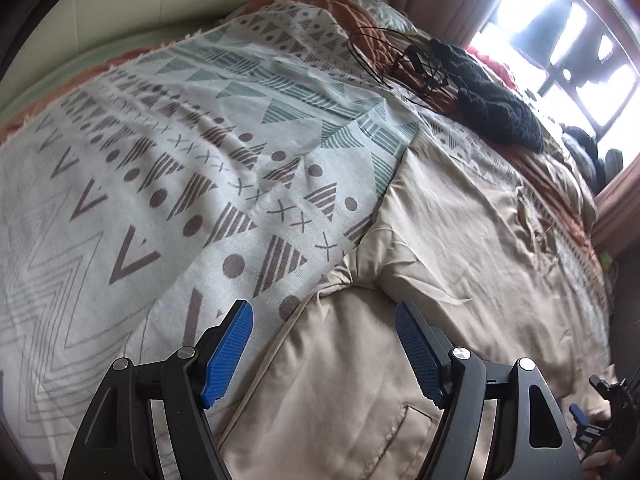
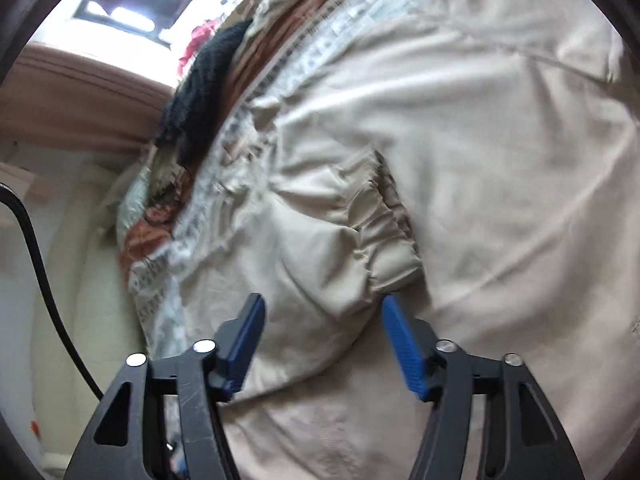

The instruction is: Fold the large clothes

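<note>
Beige jacket [image 1: 460, 240] is lying spread across the bed [image 1: 52, 92], on top of a patterned blanket [image 1: 168, 168], taking up the right and near part of the left wrist view and nearly all of the right wrist view. Its body is running away from the near edge toward the far window [image 1: 568, 32], so the long axis is lying near to far. A black knit garment [image 1: 496, 108] and a tangle of black cord [image 1: 404, 60] are sitting farther off, well apart from the jacket's near half.

One sleeve is lying folded over the jacket's body, and its gathered elastic cuff [image 2: 380, 232] is sitting just beyond and slightly right of the right gripper [image 2: 322, 344]. That gripper's fingers [image 2: 402, 344] are standing released, with only loose sleeve cloth under the gap and nothing pinched.

Over on the left, the left gripper [image 1: 324, 352] is hovering above the jacket's near left edge, close to a welt pocket [image 1: 412, 412], its fingers [image 1: 230, 352] also spread wide and holding nothing. Judging by this, the right hand is the nearer one to the cuff.
</note>
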A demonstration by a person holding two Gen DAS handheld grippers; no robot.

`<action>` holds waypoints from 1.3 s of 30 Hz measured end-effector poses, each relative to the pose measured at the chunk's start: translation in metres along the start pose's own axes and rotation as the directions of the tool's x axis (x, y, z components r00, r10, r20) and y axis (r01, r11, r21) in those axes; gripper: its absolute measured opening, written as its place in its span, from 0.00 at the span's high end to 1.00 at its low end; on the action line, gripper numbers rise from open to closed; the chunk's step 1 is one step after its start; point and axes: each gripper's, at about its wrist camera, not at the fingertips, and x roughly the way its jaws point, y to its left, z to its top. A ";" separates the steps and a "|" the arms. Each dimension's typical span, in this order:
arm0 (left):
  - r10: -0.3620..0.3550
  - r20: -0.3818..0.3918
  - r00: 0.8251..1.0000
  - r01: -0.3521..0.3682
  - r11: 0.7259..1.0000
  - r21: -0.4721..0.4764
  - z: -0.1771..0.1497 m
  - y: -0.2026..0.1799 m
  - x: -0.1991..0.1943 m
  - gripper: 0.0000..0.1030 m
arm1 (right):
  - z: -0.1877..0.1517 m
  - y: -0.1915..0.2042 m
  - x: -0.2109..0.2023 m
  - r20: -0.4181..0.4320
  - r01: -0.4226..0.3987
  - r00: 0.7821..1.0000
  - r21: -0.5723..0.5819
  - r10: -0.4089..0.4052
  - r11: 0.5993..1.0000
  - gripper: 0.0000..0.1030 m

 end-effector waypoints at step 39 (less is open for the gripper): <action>0.214 0.008 0.977 -0.214 0.975 0.055 0.004 -0.003 0.044 0.55 | 0.016 -0.035 0.053 -0.003 -0.108 0.994 0.009 0.108 0.994 0.89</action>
